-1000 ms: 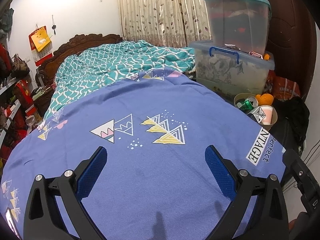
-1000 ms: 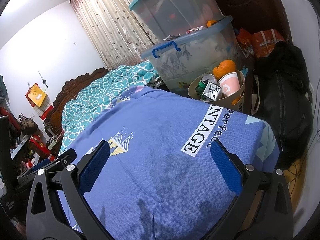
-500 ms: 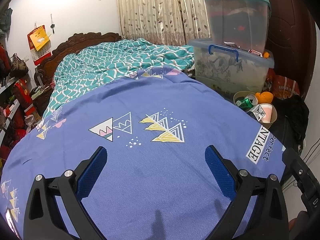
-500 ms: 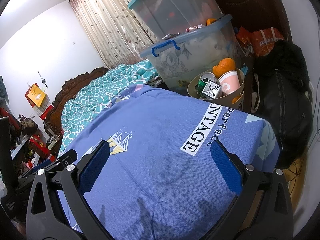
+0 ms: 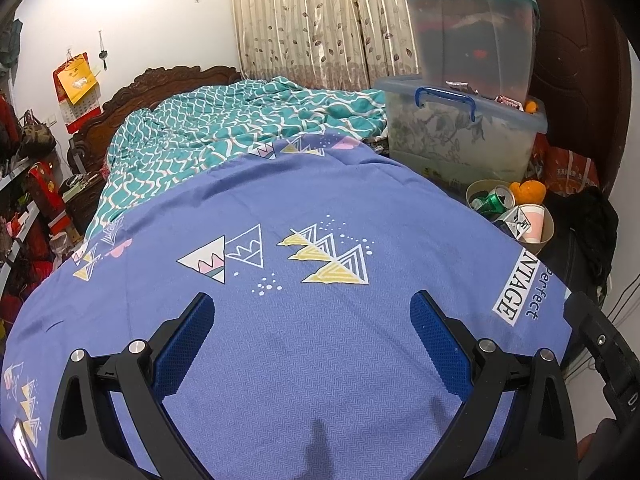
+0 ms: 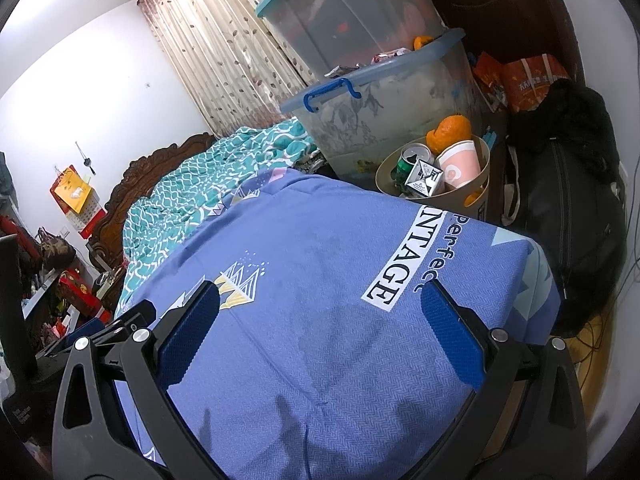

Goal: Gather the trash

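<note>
A tan round bin (image 6: 478, 196) (image 5: 545, 238) stands on the floor past the bed's right edge. It holds a green can (image 6: 409, 162) (image 5: 493, 203), a pink paper cup (image 6: 460, 166) (image 5: 532, 222), a black-and-white carton (image 6: 425, 178) (image 5: 516, 223) and orange peel (image 6: 448, 130) (image 5: 530, 190). My left gripper (image 5: 312, 332) is open above the blue bedsheet (image 5: 320, 280), with nothing between its blue pads. My right gripper (image 6: 320, 320) is open too, empty, over the sheet near the printed word "VINTAGE" (image 6: 394, 278). The bin lies ahead and to the right of both.
Two stacked clear storage boxes (image 6: 384, 92) (image 5: 464, 128) stand behind the bin. A black bag (image 6: 568, 216) and orange packets (image 6: 528, 80) lie at the right. A teal quilt (image 5: 240, 128) covers the bed's far half. Cluttered shelves (image 5: 24, 208) line the left wall.
Both views have shifted only slightly; the right wrist view has crept a little toward the bin. Both grippers stay open and empty.
</note>
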The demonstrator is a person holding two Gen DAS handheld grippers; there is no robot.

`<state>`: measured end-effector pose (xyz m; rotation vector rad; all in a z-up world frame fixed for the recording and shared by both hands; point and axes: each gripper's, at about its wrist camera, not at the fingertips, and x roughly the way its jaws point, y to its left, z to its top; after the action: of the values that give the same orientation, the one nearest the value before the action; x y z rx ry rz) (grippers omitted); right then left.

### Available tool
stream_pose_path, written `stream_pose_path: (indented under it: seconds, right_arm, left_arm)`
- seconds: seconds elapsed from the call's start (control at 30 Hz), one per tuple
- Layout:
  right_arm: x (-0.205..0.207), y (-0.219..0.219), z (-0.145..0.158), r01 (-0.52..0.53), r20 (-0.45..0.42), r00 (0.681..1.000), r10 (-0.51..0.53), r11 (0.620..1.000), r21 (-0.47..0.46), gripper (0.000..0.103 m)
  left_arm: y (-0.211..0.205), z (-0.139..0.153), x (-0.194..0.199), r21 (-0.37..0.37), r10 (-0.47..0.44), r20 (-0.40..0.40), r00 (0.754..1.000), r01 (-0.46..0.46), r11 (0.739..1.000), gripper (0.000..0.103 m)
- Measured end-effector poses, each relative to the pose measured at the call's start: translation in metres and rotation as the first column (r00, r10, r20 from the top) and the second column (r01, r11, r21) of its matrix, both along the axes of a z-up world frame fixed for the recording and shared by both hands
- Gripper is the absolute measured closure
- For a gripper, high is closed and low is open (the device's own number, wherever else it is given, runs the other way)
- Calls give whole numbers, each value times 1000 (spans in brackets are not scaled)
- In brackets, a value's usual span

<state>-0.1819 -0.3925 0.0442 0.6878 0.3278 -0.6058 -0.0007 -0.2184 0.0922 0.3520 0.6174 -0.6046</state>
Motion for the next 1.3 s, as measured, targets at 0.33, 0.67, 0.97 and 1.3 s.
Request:
stream_pose_path:
  seconds: [0.33,0.67,0.97,1.3]
  right_arm:
    - [1,-1,0,-1,0,1000,1,1000,1,3]
    - [1,-4,-9,6,3,1000,-6,1000,21,3]
    - [5,1,-6,-2,-14,1000,2,1000,11,3]
    - [9,6,-4,-10,-30,1000,10,1000,3,3]
  left_arm:
    - [-1,-4,1,8,-7,-4,1000,7,1000,9]
    - [-3,-4,0,13,-9,2,1000,9,1000,9]
    - [4,-4,7,-9,0,-15,1000,0,1000,9]
    - [9,-3,9,-13,4,-6,1000,-4,1000,9]
